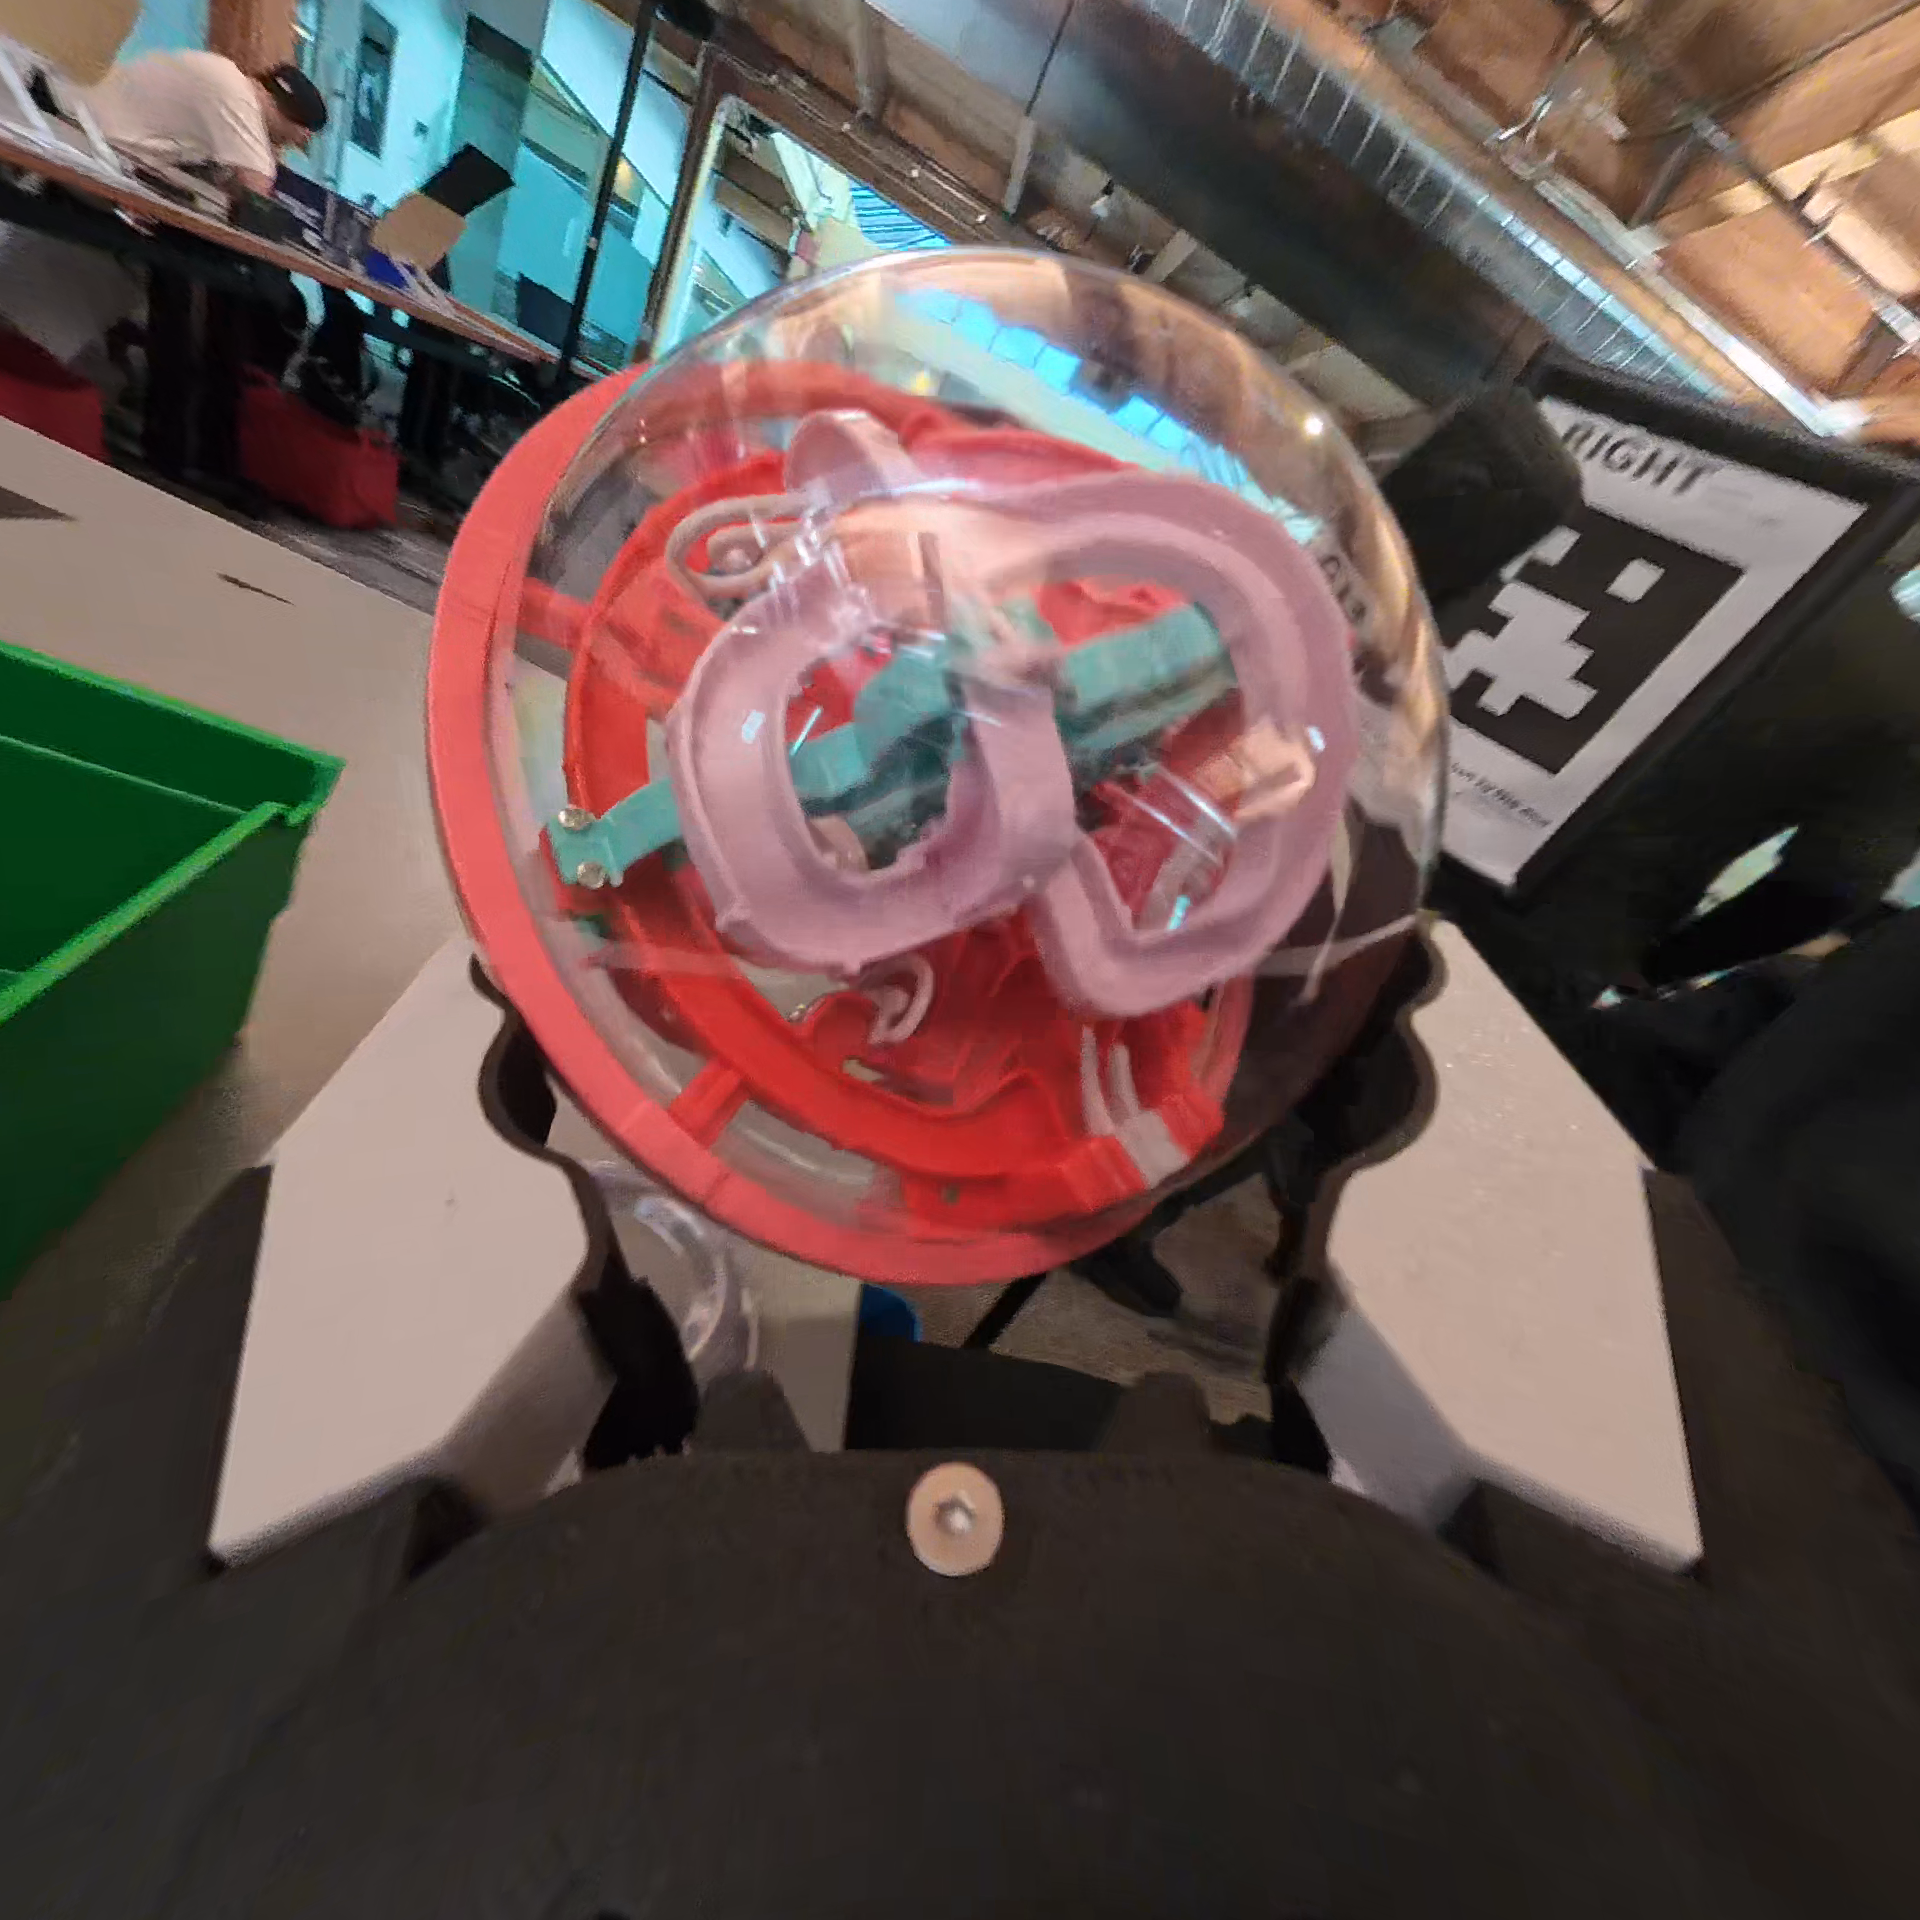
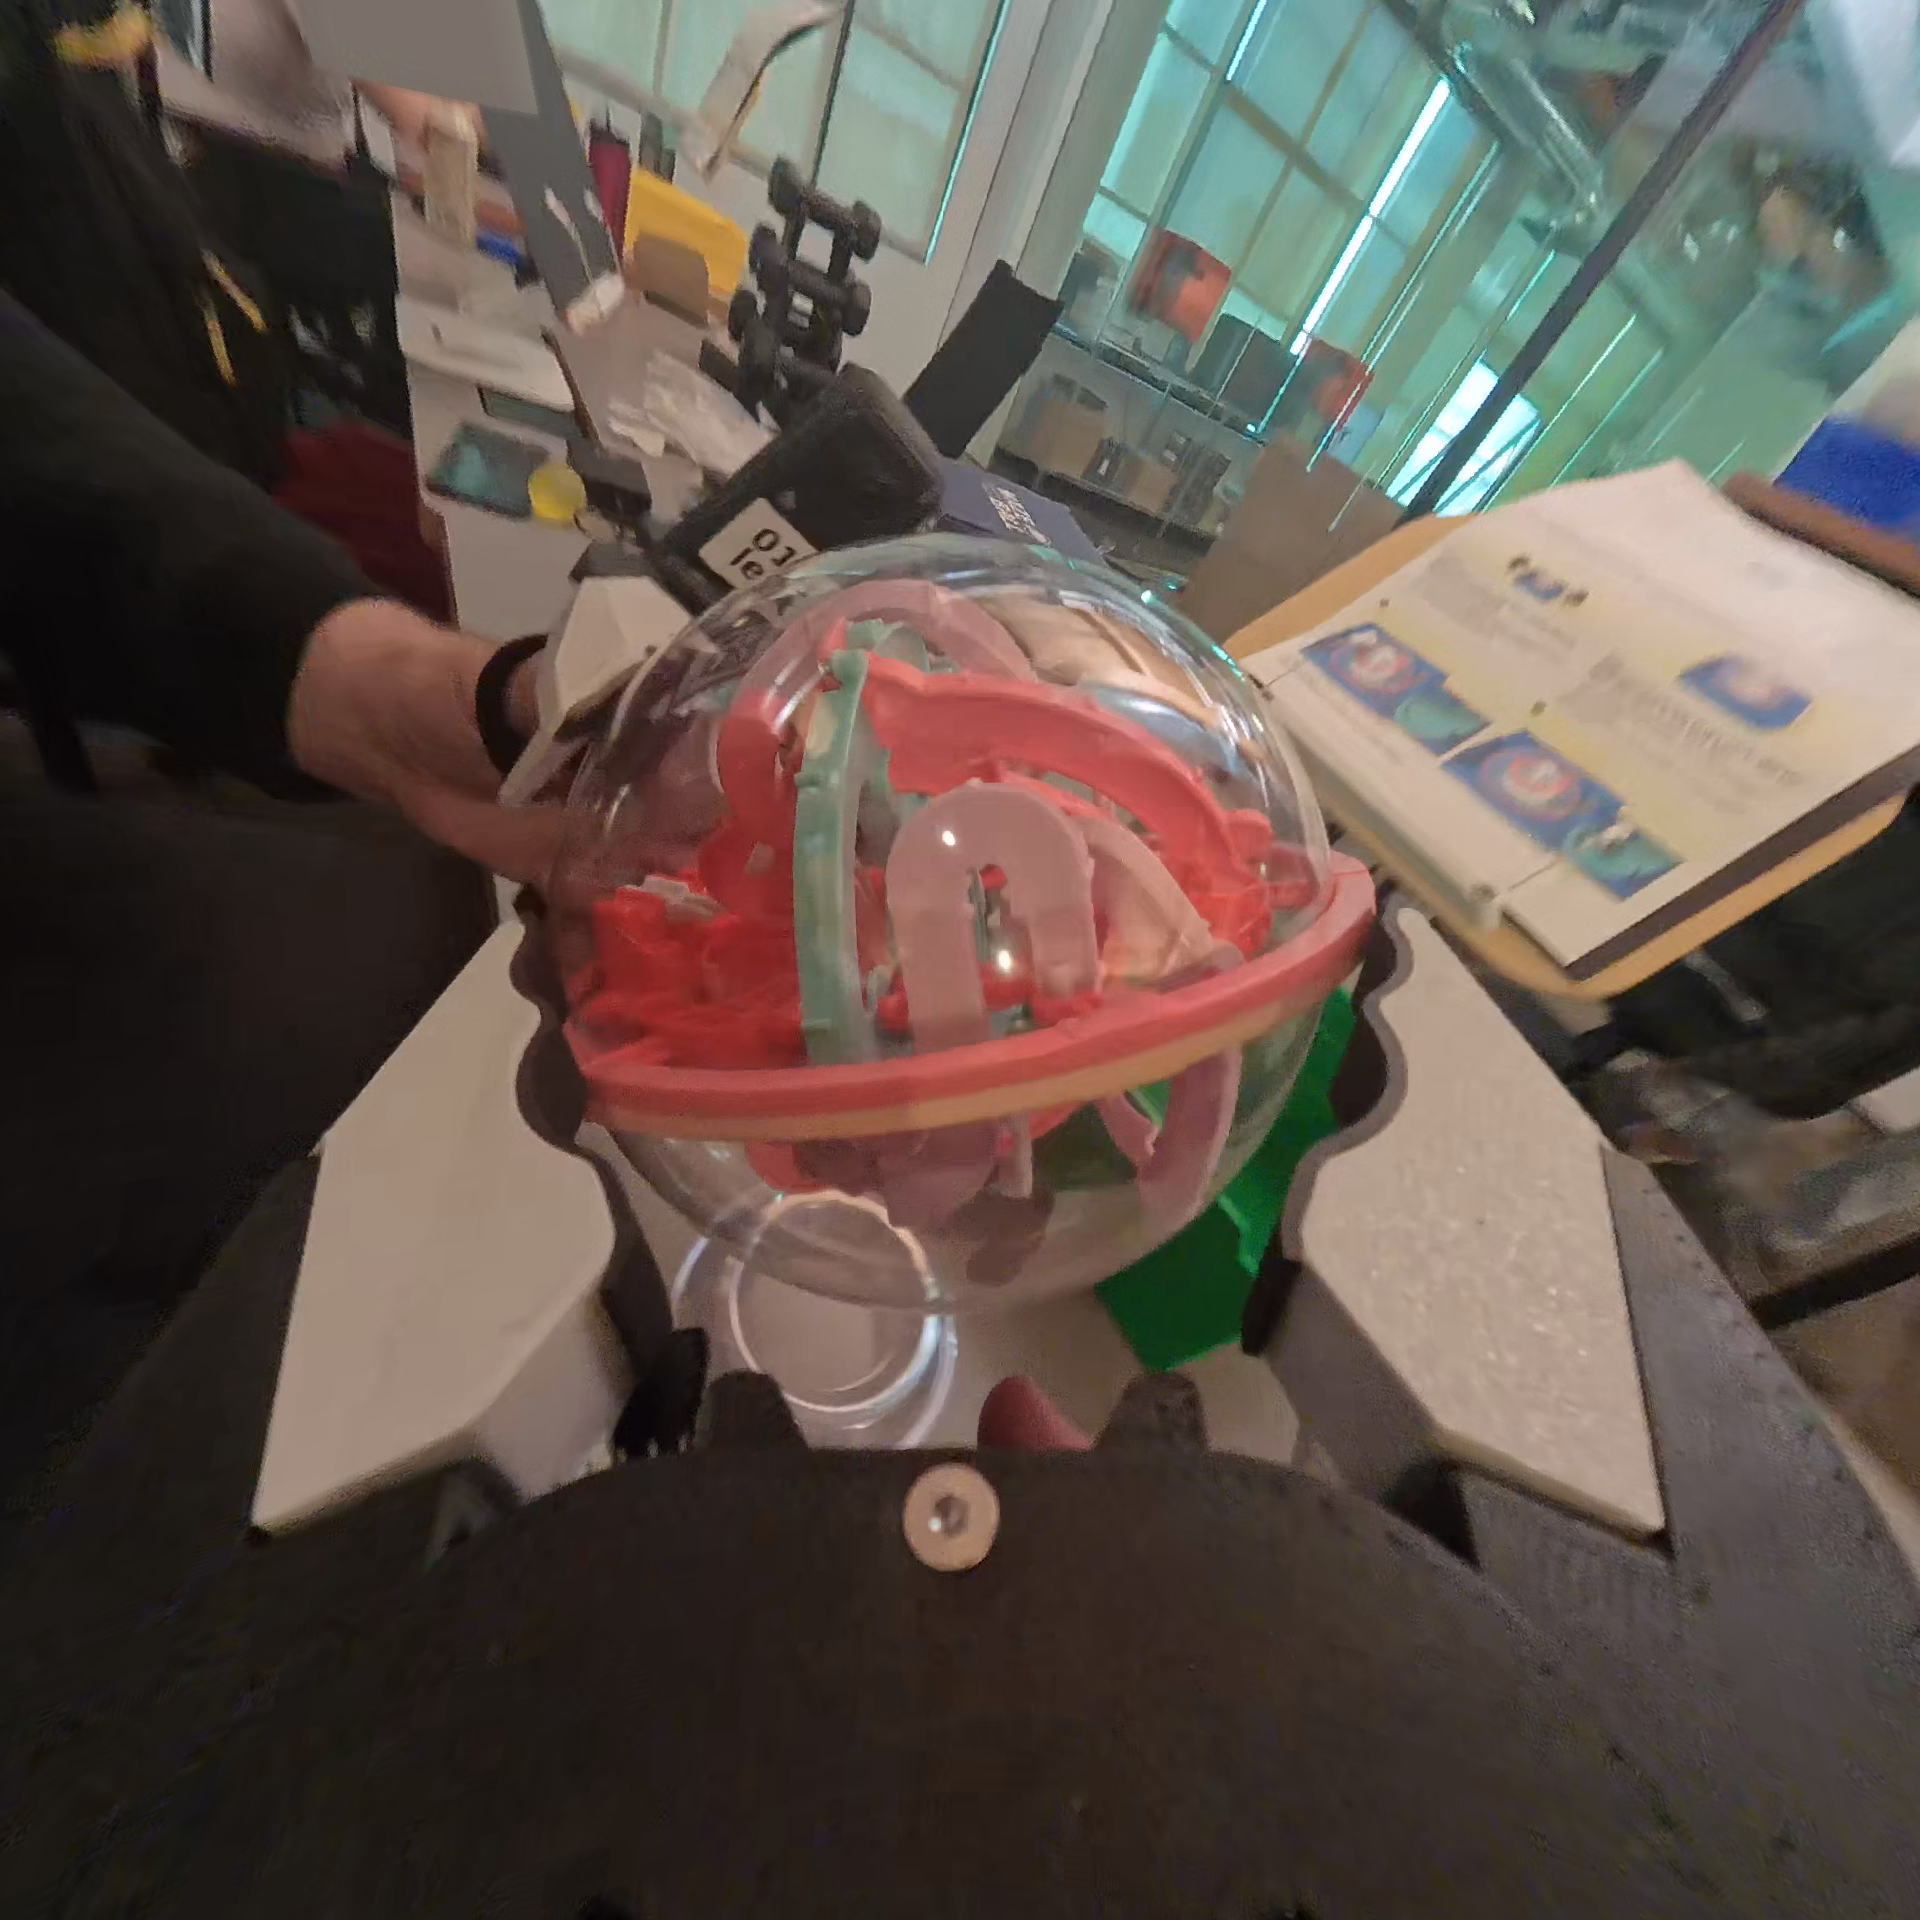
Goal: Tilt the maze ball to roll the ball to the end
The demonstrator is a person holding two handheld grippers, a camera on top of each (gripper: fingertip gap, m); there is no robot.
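Observation:
The maze ball (image 1: pixel 935 748) is a clear sphere with a red equator ring and pink, red and teal tracks inside. It is held up off the table and tilted. My left gripper (image 1: pixel 951 1049) is shut on its sides, with black fingertips (image 1: pixel 509 1060) pressing the shell. In the right wrist view the maze ball (image 2: pixel 935 935) sits between my right gripper's (image 2: pixel 956 1029) fingers, which are also shut on it, with the ring nearly level. The right gripper (image 1: pixel 1621 644) shows behind the ball in the left wrist view, and the left gripper (image 2: pixel 821 468) behind it in the right wrist view. I cannot pick out the small rolling ball.
A green bin (image 1: pixel 125 883) stands on the white table at the left and shows under the ball (image 2: pixel 1236 1257). A clear ring stand (image 2: pixel 842 1309) lies below the ball. A person's hand (image 2: pixel 416 717) holds the left gripper. An instruction sheet (image 2: pixel 1558 727) lies to the right.

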